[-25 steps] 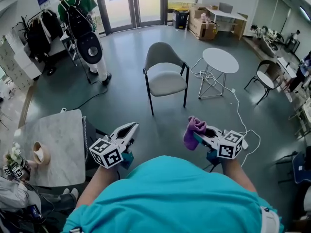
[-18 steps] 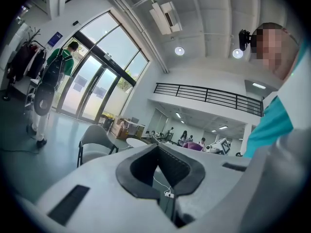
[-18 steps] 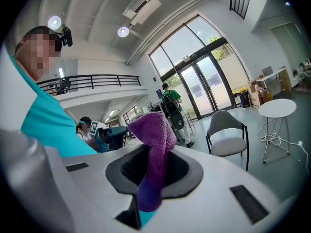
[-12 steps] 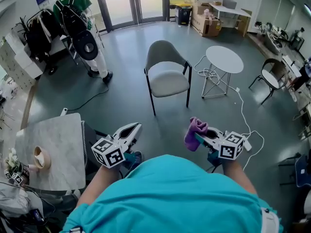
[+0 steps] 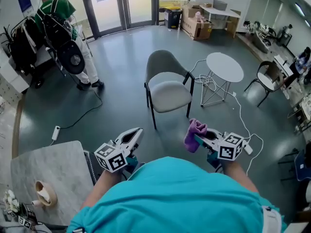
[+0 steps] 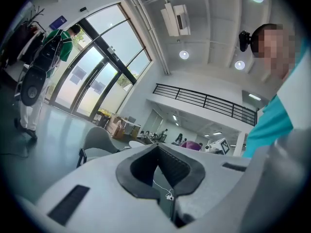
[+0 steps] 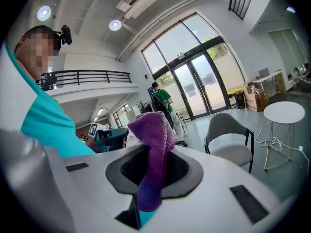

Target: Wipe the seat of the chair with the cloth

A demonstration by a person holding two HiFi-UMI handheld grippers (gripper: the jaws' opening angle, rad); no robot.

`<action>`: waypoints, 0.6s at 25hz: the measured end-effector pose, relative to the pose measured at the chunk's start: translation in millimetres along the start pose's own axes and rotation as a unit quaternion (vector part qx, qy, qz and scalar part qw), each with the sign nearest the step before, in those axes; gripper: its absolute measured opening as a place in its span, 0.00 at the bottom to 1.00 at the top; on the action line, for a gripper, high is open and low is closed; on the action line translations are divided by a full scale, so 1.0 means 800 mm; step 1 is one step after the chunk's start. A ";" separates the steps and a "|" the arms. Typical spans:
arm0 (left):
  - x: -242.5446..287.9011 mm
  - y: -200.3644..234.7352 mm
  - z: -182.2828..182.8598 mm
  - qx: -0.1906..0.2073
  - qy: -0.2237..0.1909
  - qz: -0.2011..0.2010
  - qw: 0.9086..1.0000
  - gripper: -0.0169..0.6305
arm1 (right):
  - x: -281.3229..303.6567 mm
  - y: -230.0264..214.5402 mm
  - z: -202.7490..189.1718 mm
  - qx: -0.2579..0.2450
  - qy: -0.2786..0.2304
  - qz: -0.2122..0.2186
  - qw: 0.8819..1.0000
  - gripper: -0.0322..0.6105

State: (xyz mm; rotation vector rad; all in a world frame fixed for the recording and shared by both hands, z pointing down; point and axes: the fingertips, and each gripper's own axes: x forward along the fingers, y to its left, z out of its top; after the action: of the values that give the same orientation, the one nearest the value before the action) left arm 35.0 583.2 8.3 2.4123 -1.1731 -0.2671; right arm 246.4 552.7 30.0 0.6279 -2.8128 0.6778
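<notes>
Cloth, head view: purple and plush, bunched into a soft lump (image 5: 195,131). It is pinched in the right gripper (image 5: 198,139) and held in the air in front of the person's teal shirt, well apart from the chair (image 5: 167,81).
Chair, head view: grey shell back, pale padded seat (image 5: 170,96), thin black legs.
Room, head view: grey floor (image 5: 116,106). A white round table (image 5: 224,67) stands just right of the chair, with a white cable (image 5: 241,116) trailing past it. There is a marble tabletop (image 5: 48,171) at lower left, glass doors (image 5: 119,4) at the far end, and a person with a backpack (image 5: 58,21) at upper left.
Hands, head view: both grippers are held low and side by side, jaws pointing toward the chair. The left gripper (image 5: 135,134) is apart from the right.
Left gripper view: jaws closed tip to tip with nothing between them (only floor and a bit of cable show through the gap behind the tips). The chair is small at left.
Right gripper view: jaws clamped on the cloth, whose fold stands up above them. The chair and round table lie beyond, to the right.
</notes>
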 end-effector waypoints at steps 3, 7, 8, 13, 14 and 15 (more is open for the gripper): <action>-0.003 0.067 0.037 0.006 0.010 -0.010 1.000 0.03 | 0.075 -0.003 0.038 -0.023 0.007 -0.006 1.000 0.14; -0.010 0.151 0.085 0.021 0.009 -0.005 1.000 0.03 | 0.153 -0.020 0.080 -0.029 0.007 -0.012 0.999 0.14; -0.010 0.170 0.093 0.020 0.008 -0.001 1.000 0.03 | 0.169 -0.026 0.086 -0.028 0.010 -0.012 0.999 0.14; 0.007 0.238 0.113 0.002 0.006 0.011 1.000 0.03 | 0.224 -0.067 0.107 -0.019 0.029 -0.018 0.999 0.14; 0.016 0.247 0.114 0.000 0.008 0.013 1.000 0.03 | 0.231 -0.080 0.112 -0.017 0.031 -0.017 0.999 0.14; 0.026 0.256 0.115 -0.002 0.010 0.016 1.000 0.03 | 0.237 -0.094 0.118 -0.016 0.031 -0.017 0.999 0.14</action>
State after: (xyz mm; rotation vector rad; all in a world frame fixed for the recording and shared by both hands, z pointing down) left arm -127.6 428.2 23.1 2.3853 -1.1992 -0.2354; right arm 103.0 380.2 27.4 0.6352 -2.7445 0.6340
